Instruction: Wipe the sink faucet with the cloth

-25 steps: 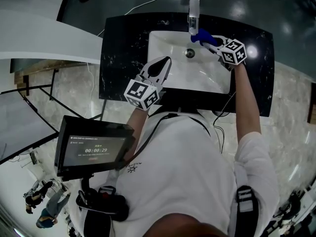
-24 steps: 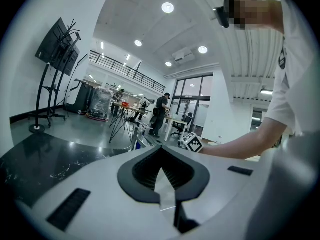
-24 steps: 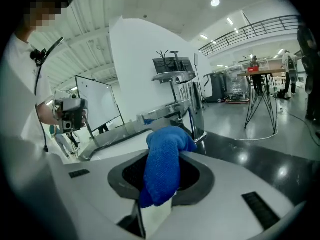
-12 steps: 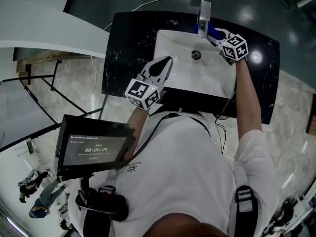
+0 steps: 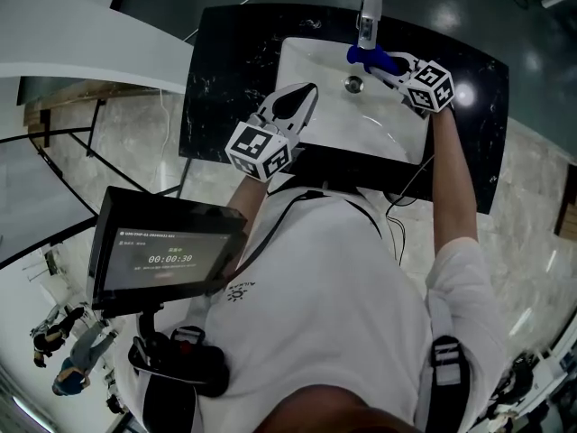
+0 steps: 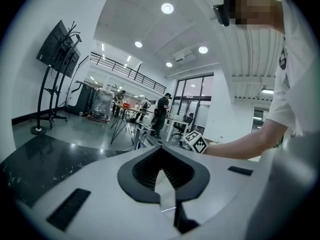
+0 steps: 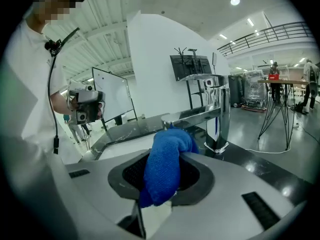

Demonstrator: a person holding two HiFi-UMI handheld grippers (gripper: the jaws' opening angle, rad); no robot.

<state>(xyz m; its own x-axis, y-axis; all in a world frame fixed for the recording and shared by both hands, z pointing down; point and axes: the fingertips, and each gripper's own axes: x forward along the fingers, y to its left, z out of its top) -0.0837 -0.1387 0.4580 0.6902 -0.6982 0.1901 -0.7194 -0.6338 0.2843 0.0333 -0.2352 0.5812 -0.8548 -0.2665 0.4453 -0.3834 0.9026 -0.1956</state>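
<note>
The only writing clear enough to read is a timer, 00:00:30, on the black monitor (image 5: 167, 258) mounted at the person's waist, at 8 o'clock in the head view. A small logo on the white shirt (image 5: 343, 314) is too small to make out. Each gripper carries a cube with black-and-white square markers.

A white sink (image 5: 315, 70) is set in a black marbled counter (image 5: 225, 70), which stands on a pale veined stone floor (image 5: 135, 152). The gripper views show a large hall with a glossy grey floor, round ceiling lights, a railed upper gallery, a screen on a wheeled stand (image 6: 59, 54), and people at tables far off.

The chrome faucet (image 5: 370, 12) stands at 12 o'clock on the sink's rim. The right arm reaches nearly straight across the sink's 3 o'clock side, and the right gripper (image 5: 379, 61) points slightly down towards the faucet's spout. Its jaws are clamped on a bunched blue cloth (image 7: 165, 169), whose top sits against the underside of the spout's end.

The left arm is bent close to the body. The left gripper (image 6: 161, 156) hovers over the sink's rim at 8 o'clock, roughly level, with its jaws pressed together and nothing between them.
</note>
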